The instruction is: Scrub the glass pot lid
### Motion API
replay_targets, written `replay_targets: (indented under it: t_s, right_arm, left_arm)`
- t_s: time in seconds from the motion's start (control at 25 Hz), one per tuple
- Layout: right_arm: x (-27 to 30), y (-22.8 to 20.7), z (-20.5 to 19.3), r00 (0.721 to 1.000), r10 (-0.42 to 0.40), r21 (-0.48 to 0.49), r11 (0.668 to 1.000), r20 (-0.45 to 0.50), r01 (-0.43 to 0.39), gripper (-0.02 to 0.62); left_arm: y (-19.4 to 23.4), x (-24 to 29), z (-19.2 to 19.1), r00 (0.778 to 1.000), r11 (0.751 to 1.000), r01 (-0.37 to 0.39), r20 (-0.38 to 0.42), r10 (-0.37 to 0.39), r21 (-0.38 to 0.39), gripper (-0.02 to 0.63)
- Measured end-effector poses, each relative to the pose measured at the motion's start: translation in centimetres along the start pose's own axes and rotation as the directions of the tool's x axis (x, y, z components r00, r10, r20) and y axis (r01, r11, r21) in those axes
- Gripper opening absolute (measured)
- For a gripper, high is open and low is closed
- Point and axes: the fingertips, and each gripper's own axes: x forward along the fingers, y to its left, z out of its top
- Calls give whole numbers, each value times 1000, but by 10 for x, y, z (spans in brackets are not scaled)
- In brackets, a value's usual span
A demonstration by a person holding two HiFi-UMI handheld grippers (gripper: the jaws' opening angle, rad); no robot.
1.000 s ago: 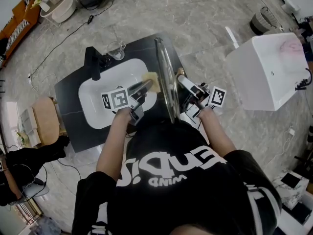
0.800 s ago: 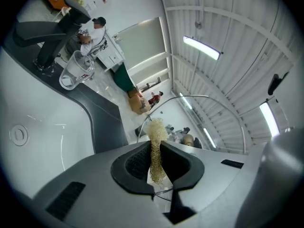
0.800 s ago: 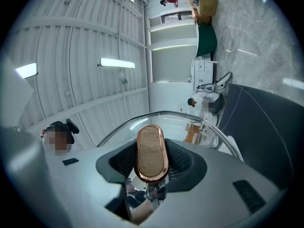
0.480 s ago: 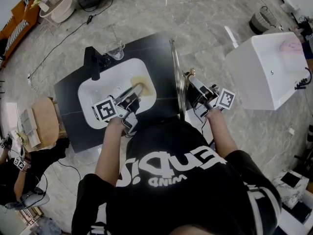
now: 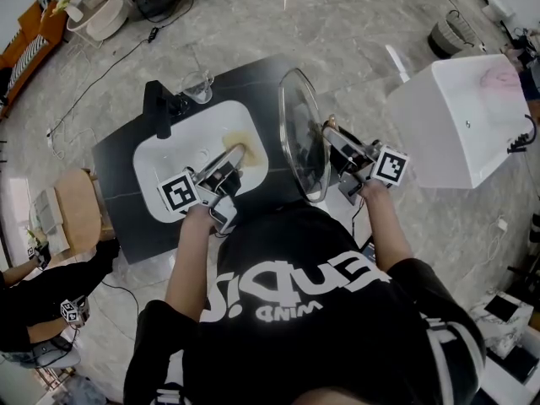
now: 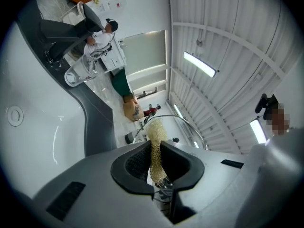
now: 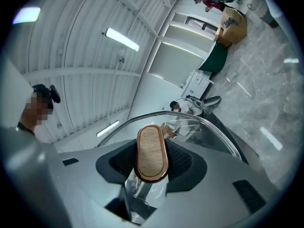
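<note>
Standing on edge above the worktop's (image 5: 118,184) right edge, the glass pot lid (image 5: 302,146) runs front to back. Its knob (image 7: 152,153) points right, clamped in the right gripper (image 5: 329,133). The left gripper (image 5: 234,153) pinches a yellow mesh scrubber (image 6: 156,141) over the white sink (image 5: 160,154), near the lid's face.

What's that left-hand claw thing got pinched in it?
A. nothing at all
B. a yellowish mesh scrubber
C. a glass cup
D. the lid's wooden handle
B: the left gripper view shows the left gripper with its jaws closed on a yellowish mesh scrubber; the lid's handle is in the right gripper.
</note>
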Motion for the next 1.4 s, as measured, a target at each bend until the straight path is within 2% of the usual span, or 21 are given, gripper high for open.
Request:
replay_targets:
  t_s: [0.12, 0.24, 0.32, 0.44, 0.56, 0.72, 1.04, 1.24, 1.4]
  right_arm:
    - [4, -12, -6, 993, -93, -95, 992, -72, 86, 173]
    - [6, -25, -13, 965, -210, -232, 958, -156, 170, 173]
    - [9, -30, -19, 937, -283, -344, 917, -206, 201, 173]
    - [13, -36, -28, 888, -389, -500, 835, -246, 228, 172]
    - [18, -44, -36, 849, -462, -583, 775, -257, 245, 172]
    - [26, -54, -46, 811, -512, -635, 734, -283, 242, 172]
    - [45, -81, -62, 770, -551, -673, 704, -320, 224, 172]
    - [59, -99, -74, 739, -570, -680, 702, -359, 210, 172]
    - [69, -111, -85, 698, -613, -723, 662, -370, 198, 172]
  left_arm:
    - [0, -3, -1, 1000, 1000, 2, 5, -2, 0, 49]
    - [3, -7, 0, 1000, 1000, -7, 13, 7, -4, 49]
    - [4, -10, 0, 1000, 1000, -10, 24, 11, -14, 49]
    - [6, -14, 0, 999, 1000, -20, 33, 21, -23, 49]
    - [7, -17, 1, 999, 999, -23, 41, 24, -32, 49]
    - [7, -18, 3, 999, 1000, -16, 45, 17, -25, 49]
    - [9, -23, 5, 998, 999, -31, 62, 33, -30, 49]
    - [11, -31, 6, 995, 998, -51, 82, 53, -28, 49]
    - [13, -39, 5, 993, 998, -63, 100, 66, -26, 49]
